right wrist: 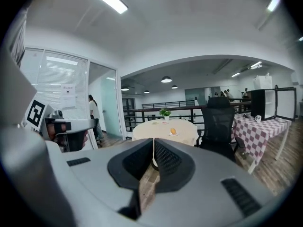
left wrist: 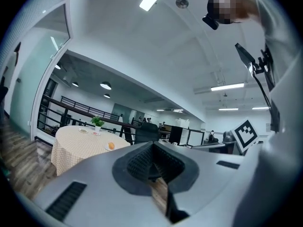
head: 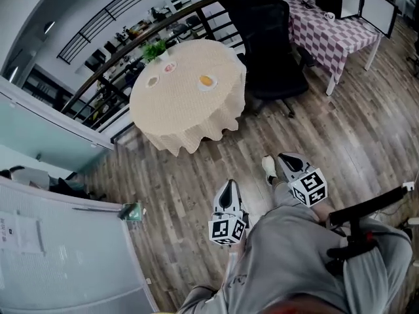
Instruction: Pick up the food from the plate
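Food [head: 207, 80], a small orange piece, lies on its plate [head: 200, 82] on the round table [head: 177, 120], on the side of the table towards the black office chair [head: 265, 38]. Two other small dishes [head: 153, 81] and a potted plant [head: 155, 49] stand by the table's far edge.

Left gripper [left wrist: 153, 155]: jaws together, nothing between them. Right gripper [right wrist: 154, 148]: the same, pressed shut and empty. Both are over the wood floor, well apart from the table.

We judge the step in hand to be the approach. To do it well, we walk up to the table clear of the chair and part one gripper's jaws before reaching the plate. We come in low over the rim and close gently on the food's sides, so that plate and cloth do not drag.
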`<state>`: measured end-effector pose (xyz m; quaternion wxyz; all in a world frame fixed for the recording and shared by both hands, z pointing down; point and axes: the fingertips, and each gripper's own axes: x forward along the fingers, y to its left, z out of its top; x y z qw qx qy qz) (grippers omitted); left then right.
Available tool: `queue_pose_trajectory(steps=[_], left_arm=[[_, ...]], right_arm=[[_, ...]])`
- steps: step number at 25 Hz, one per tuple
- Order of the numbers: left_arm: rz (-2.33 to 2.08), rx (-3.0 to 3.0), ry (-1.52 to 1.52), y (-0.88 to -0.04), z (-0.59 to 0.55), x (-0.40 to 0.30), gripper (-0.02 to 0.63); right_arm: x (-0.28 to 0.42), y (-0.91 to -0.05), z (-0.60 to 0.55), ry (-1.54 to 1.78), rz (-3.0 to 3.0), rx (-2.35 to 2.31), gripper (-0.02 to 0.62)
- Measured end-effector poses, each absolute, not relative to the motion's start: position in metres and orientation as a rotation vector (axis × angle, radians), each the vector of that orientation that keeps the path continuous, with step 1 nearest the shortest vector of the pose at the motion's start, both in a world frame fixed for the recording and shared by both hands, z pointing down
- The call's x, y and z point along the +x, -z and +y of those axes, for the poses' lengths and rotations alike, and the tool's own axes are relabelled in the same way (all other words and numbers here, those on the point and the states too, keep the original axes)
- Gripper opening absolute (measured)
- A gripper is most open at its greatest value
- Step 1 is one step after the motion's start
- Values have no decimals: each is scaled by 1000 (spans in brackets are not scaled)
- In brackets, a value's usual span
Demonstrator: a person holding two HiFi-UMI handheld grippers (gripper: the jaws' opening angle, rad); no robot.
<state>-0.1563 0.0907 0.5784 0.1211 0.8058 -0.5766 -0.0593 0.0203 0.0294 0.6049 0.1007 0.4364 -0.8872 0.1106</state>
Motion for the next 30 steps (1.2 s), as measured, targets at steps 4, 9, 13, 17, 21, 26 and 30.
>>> queue_pose_trajectory(steps=[4, 9, 13, 17, 21, 26, 30], left_arm=[[-1802, 2263, 220, -576, 71, -187, 11], [-1877, 2271, 204, -566, 22, -216, 11], [-1949, 2227, 181, -568, -25, -240, 11], [-1995, 2179, 177, -568, -82, -256, 11], [-2014, 2148, 176, -563, -139, -263, 11], [-2014, 2124, 157, -563, -208, -272, 11], [-2019, 2106, 132, -553, -261, -274, 11]], right_arm=[[-24, -591, -11, -267, -2730, 1213, 17], [-63, -579, -66, -210, -2816, 1114, 17], [-88, -589, -120, -237, -2842, 1040, 17], [-108, -594, -183, -244, -2854, 979, 17], [-125, -587, -245, -225, -2877, 912, 17], [-134, -580, -317, -229, -2891, 900, 17], [-133, -576, -366, -267, -2883, 881, 17]])
